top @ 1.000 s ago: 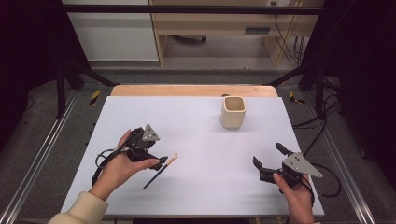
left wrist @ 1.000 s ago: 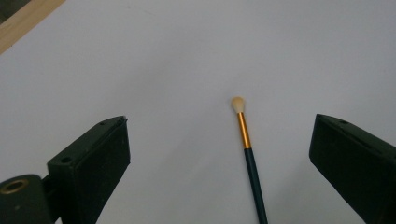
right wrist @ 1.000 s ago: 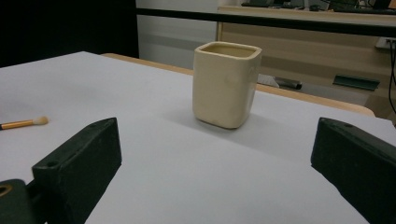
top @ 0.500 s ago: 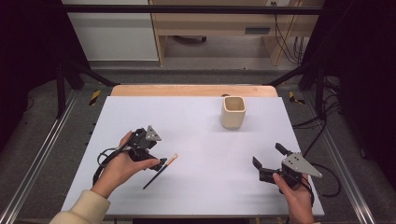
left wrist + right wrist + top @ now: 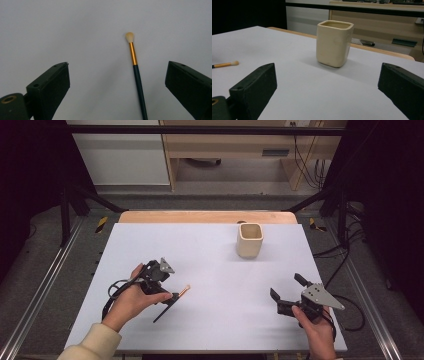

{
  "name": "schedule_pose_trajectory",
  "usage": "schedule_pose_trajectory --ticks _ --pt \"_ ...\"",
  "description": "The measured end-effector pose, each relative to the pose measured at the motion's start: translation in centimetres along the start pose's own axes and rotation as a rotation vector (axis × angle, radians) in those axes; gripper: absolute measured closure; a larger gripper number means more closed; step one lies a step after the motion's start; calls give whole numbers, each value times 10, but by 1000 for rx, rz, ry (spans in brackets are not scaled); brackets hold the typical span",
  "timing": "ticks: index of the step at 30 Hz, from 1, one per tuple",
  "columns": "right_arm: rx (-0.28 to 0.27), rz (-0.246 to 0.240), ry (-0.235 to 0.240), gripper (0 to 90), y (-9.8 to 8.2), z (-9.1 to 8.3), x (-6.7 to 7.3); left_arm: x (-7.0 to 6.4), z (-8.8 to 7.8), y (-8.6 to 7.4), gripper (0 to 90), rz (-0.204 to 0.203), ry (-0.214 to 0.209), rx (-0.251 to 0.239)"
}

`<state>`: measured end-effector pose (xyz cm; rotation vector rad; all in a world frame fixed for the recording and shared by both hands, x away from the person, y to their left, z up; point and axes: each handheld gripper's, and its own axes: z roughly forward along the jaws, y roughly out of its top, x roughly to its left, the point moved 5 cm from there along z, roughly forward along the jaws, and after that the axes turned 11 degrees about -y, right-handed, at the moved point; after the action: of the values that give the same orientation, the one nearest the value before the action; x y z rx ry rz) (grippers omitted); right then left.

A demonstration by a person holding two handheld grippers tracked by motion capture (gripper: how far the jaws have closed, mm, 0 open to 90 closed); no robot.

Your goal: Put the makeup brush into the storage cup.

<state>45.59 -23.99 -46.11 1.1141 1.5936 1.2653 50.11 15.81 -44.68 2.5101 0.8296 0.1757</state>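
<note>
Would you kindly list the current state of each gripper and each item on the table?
Left gripper: open, fingers either side of the brush, not gripping it.
Right gripper: open, holding nothing, pointed at the cup.
Brush: lying flat on the table, pale tip towards the cup.
Cup: upright, apart from both grippers; contents cannot be told.
</note>
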Motion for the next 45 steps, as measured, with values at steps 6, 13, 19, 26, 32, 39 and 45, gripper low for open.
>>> schedule_pose_trajectory --ticks 6,13,19,26,32,39,45 --pt "-1 1 0 24 0 0 0 0 5 -2 53 -1 -4 15" --pt "1 0 -1 26 0 0 0 1 11 -7 54 -6 -12 32" --pt "4 6 -3 34 0 0 -2 1 13 -10 55 -5 -15 44" --pt "3 2 0 34 0 0 -2 -1 15 -10 67 -8 -22 48" --pt "2 1 0 28 0 0 -1 -3 19 -11 68 -7 -29 61" --pt "3 1 0 26 0 0 -1 -4 22 -13 107 -2 -37 84" --pt "4 -2 1 27 -1 0 -1 -7 27 -13 199 -12 -55 110"
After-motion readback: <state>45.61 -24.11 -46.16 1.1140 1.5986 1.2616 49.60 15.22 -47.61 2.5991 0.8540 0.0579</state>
